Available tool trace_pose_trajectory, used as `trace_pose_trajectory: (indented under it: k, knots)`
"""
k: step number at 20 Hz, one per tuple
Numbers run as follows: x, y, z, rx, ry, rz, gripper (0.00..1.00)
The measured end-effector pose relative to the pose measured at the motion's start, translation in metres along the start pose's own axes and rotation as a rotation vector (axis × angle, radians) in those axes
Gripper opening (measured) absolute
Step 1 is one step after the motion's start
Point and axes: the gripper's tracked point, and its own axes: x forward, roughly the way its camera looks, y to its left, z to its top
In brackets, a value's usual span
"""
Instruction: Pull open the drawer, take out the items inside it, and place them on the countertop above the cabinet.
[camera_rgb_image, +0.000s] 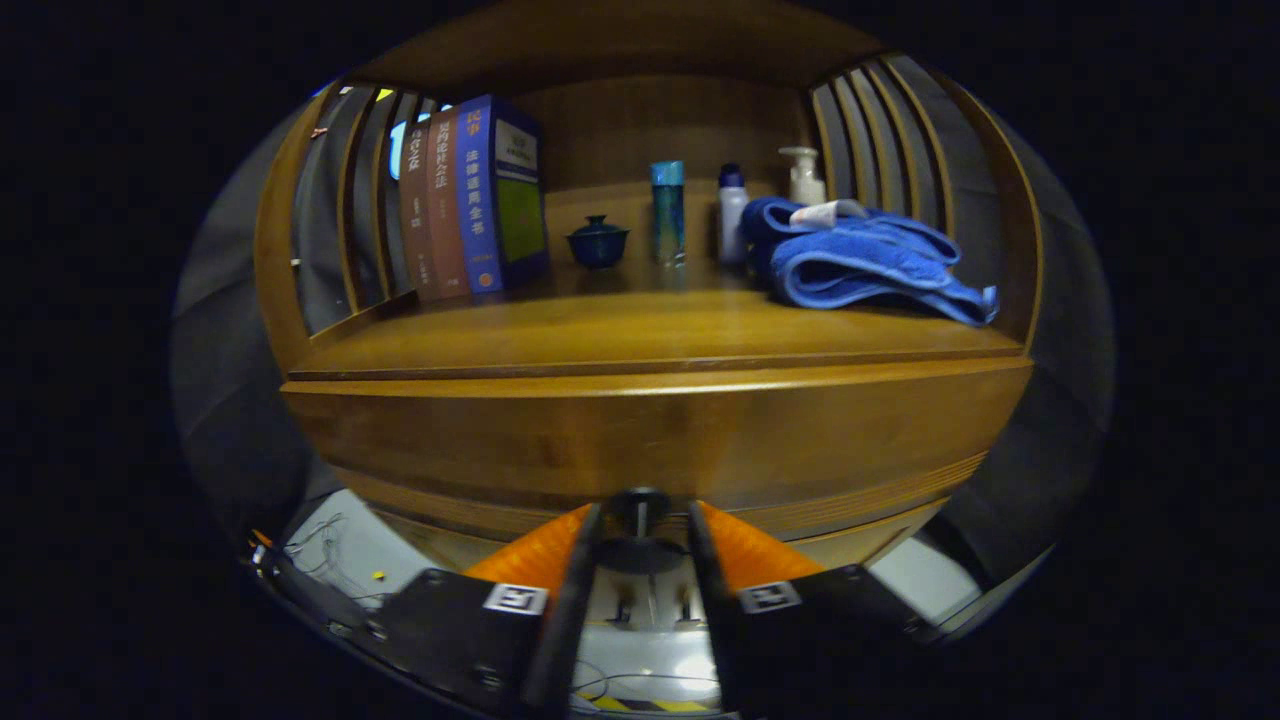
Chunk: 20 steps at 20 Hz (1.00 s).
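The wooden cabinet's drawer front (640, 440) spreads wide just ahead of me, below the countertop (620, 335). Its dark round knob (640, 500) sits right between my two fingers. My gripper (642, 512) is shut on the knob, one finger pressing each side of it. The drawer's inside is hidden behind its front, so I see nothing of what lies in it.
On the countertop stand three upright books (470, 200) at the left, then a dark lidded cup (597, 242), a teal bottle (667, 212), a white bottle (732, 215) and a pump bottle (803, 178). A folded blue towel (860, 265) lies at the right. Slatted side walls (350, 220) enclose the countertop.
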Motion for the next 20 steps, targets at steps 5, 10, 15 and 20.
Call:
trace_pose_trajectory:
  k: [5, 10, 15, 20]
  knots:
    - [0.001, -0.001, -0.005, -0.017, 0.030, -0.008, 0.35]
    - [-0.004, -0.001, -0.008, -0.007, 0.040, -0.010, 0.35]
    - [-0.028, -0.002, -0.019, -0.032, 0.057, -0.004, 0.35]
    - [-0.059, -0.002, -0.034, -0.036, 0.078, -0.006, 0.35]
